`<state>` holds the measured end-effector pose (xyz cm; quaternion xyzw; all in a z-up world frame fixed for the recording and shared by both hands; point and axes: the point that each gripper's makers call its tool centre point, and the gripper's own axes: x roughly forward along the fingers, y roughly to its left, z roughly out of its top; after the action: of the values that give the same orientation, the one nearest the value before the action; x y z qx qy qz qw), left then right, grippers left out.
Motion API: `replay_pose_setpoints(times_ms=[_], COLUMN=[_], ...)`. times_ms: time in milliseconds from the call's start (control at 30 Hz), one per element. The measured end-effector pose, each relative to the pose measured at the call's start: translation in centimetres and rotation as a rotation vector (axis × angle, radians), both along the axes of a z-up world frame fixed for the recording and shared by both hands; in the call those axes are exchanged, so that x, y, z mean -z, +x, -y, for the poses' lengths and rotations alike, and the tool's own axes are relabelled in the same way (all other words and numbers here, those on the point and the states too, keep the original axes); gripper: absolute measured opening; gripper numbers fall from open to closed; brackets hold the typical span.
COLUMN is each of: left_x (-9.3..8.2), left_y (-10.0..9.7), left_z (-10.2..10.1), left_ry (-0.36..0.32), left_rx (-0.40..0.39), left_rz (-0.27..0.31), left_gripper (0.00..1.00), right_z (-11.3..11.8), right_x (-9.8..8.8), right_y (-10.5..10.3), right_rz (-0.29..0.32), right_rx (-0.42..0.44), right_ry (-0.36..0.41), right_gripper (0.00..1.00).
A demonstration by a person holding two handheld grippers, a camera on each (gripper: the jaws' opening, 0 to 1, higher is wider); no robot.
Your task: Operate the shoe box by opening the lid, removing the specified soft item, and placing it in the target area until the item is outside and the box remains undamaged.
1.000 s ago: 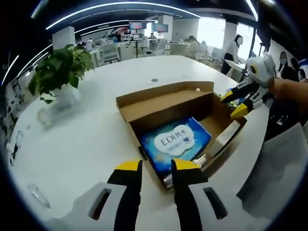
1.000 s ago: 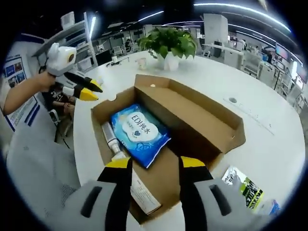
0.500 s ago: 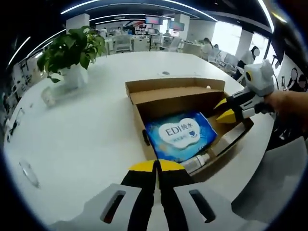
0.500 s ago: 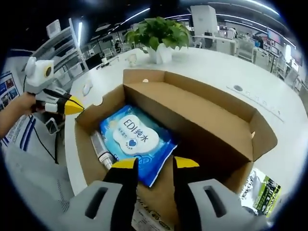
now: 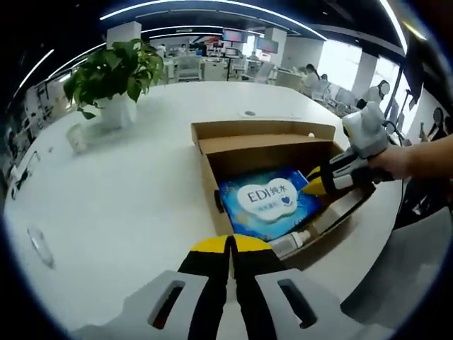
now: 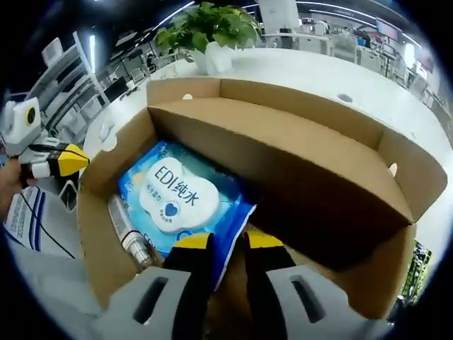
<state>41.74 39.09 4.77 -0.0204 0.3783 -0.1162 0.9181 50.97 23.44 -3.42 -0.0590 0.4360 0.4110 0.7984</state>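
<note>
Right gripper (image 6: 225,241), jaws narrow, sits at the blue wet-wipes pack (image 6: 180,202) edge inside the shoe box (image 6: 283,152); pack likely soft, slippery; pinch that corner

white table (image 5: 141,191) | on it: open shoe box (image 5: 265,136), potted plant (image 5: 117,74)

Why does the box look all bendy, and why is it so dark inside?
Right gripper view: the fisheye lens bows the shoe box edges, and its raised lid shades the space beside the blue wipes pack. Left gripper view: the white table curves too, and ceiling light strips glare brightly.
</note>
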Motion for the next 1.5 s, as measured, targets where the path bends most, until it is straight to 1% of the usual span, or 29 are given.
replay_pose_setpoints(times_ms=[100,133,167,233,267,333,467,600,800,867,967,1000,1033,1067,1133,1167,1233,1267,1300,1333,1367,1433,1500], left_x=[0.0,0.0,0.0,0.0,0.1,0.1,0.0,0.0,-0.2,-0.5,-1.4,-1.9,-2.5,-2.7,-2.8,-2.5,-1.8,-1.0,-0.6,0.2,0.6,1.5,2.3], left_y=[0.0,0.0,0.0,0.0,0.0,-0.1,-0.1,-0.1,0.0,0.1,0.7,1.2,1.7,2.1,2.6,3.1,3.5,3.6,3.7,3.8,4.0,4.4,4.7], left_z=[0.0,0.0,0.0,-0.1,-0.1,-0.1,-0.1,-0.1,0.2,0.5,1.1,1.6,2.2,2.8,3.5,4.2,4.8,5.1,5.4,5.8,6.0,6.0,6.3], left_ry=[0.002,0.0,0.0,0.002,0.003,0.006,0.012,0.017,0.045,0.046,0.072,0.081,0.082,0.081,0.08,0.084,0.096,0.106,0.106,0.1,0.103,0.13,0.126], left_rx=[0.0,-0.002,-0.003,-0.004,-0.004,-0.008,-0.01,-0.012,0.003,0.009,0.032,0.06,0.073,0.088,0.104,0.131,0.158,0.18,0.185,0.191,0.197,0.197,0.201], left_rz=[-0.003,-0.005,-0.005,-0.005,-0.005,-0.005,-0.005,-0.015,-0.026,-0.022,0.003,0.024,0.048,0.057,0.052,0.042,0.014,-0.026,-0.048,-0.085,-0.098,-0.129,-0.161], left_gripper=[0.0,0.0,0.0,0.0,0.0,0.0,0.0,0.0,0.0,0.0,0.0,0.0,0.0,0.02,0.04,0.05,0.08,0.1,0.13,0.16,0.19,0.2,0.19], right_z=[-0.4,-0.5,-0.6,-0.8,-0.8,-0.6,0.3,1.3,2.6,2.7,2.8,2.9,2.9,2.9,3.0,3.0,3.1,3.2,3.2,3.2,3.3,3.3,3.4], right_x=[0.0,-0.2,-0.4,-0.6,-0.7,-0.9,-1.6,-1.9,-2.1,-2.0,-2.1,-2.1,-2.1,-2.1,-2.2,-2.2,-2.2,-2.2,-2.2,-2.2,-2.2,-2.3,-2.4], right_y=[-0.1,-0.1,-0.1,-0.4,-0.4,-0.6,-0.5,-0.5,-0.2,-0.2,-0.3,-0.3,-0.3,-0.4,-0.6,-0.6,-0.6,-0.6,-0.7,-0.6,-0.6,-0.7,-0.8], right_rz=[0.001,0.002,0.015,0.02,0.033,0.038,0.089,0.088,0.093,0.093,0.094,0.095,0.094,0.097,0.104,0.105,0.107,0.108,0.108,0.11,0.114,0.12,0.125], right_rx=[-0.001,-0.003,-0.009,-0.019,-0.03,-0.033,-0.039,-0.025,-0.007,-0.004,-0.002,0.004,0.006,0.006,0.001,0.001,-0.001,-0.001,0.002,0.002,0.003,-0.003,-0.008], right_ry=[0.009,0.016,0.017,0.017,0.01,0.004,-0.024,-0.03,-0.041,-0.042,-0.042,-0.041,-0.042,-0.043,-0.048,-0.049,-0.049,-0.049,-0.049,-0.048,-0.05,-0.052,-0.055], right_gripper=[0.09,0.04,0.03,0.02,0.01,0.0,0.0,0.0,0.0,0.0,0.0,0.0,0.0,0.0,0.0,0.0,0.0,0.0,0.0,0.0,0.0,0.0,0.0])
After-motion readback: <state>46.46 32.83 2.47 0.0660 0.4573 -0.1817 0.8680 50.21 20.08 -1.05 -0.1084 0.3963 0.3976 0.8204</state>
